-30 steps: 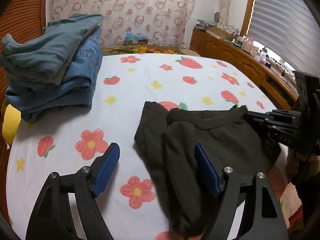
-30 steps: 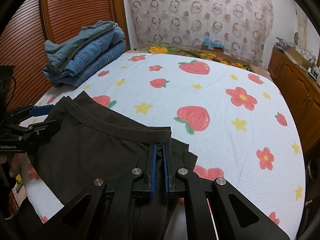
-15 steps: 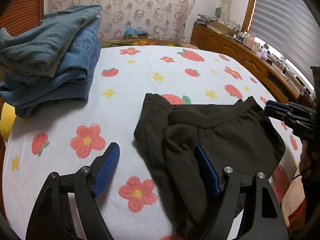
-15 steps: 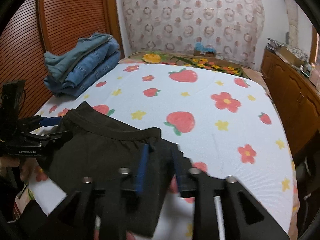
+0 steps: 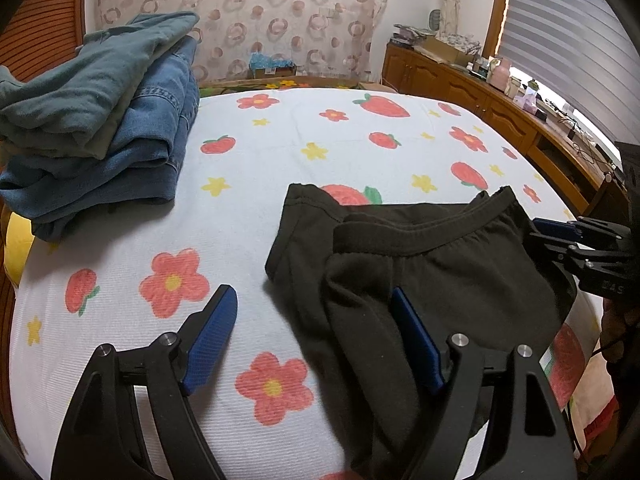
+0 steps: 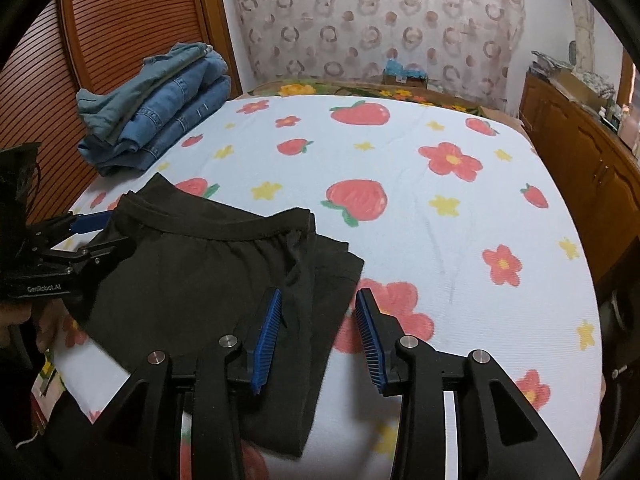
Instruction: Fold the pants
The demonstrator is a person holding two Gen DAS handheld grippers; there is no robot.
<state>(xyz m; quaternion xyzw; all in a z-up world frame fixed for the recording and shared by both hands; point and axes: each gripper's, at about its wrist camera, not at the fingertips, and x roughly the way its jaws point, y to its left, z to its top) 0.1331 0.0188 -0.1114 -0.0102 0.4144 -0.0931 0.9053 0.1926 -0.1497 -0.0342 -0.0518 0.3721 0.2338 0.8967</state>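
Observation:
Black pants (image 5: 432, 272) lie folded on the strawberry-print bed sheet (image 5: 280, 152), waistband toward the far side. My left gripper (image 5: 314, 304) stands open above the pants' left edge; its right finger hangs over the cloth and its left finger over bare sheet. In the right wrist view the pants (image 6: 192, 280) lie at lower left. My right gripper (image 6: 319, 304) hovers over their right edge. Its jaws are opening, with the cloth lying flat below and neither pad pressing on it. Each gripper shows in the other's view: right gripper (image 5: 538, 236), left gripper (image 6: 106, 236).
A stack of folded jeans (image 5: 100, 140) (image 6: 160, 120) sits at the bed's far left corner. A wooden cabinet (image 5: 500, 112) runs along the right wall. A slatted wooden door (image 6: 132, 32) stands left. A small box (image 6: 404, 74) sits past the far end.
My right gripper went from shut on the pants' right edge to open, letting the cloth go and drawing back slightly. The left gripper stayed open in place.

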